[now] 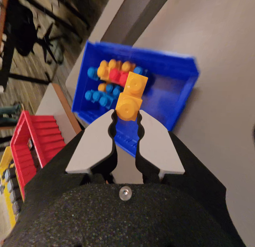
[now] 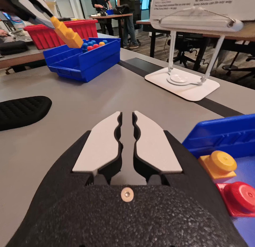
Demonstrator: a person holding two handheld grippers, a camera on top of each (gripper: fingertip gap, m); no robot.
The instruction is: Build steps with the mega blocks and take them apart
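In the left wrist view my left gripper (image 1: pixel 126 112) is shut on a yellow stepped block piece (image 1: pixel 132 94), both pads pressing its near stud. It hangs above a blue bin (image 1: pixel 172 88) that holds several blue, yellow and red blocks (image 1: pixel 117 76). The right wrist view shows the same piece (image 2: pixel 66 33) held tilted over that bin (image 2: pixel 85 61) by the left gripper (image 2: pixel 46 19). My right gripper (image 2: pixel 127 113) hovers low over the grey table (image 2: pixel 96 97), its jaws slightly apart with nothing between them.
A second blue bin (image 2: pixel 220 134) at my right holds a yellow block (image 2: pixel 219 164) and a red block (image 2: pixel 241 196). A red bin (image 2: pixel 45 34) stands behind the far bin. A white stand (image 2: pixel 182 83) and a black pad (image 2: pixel 20 112) lie on the table. People stand far behind.
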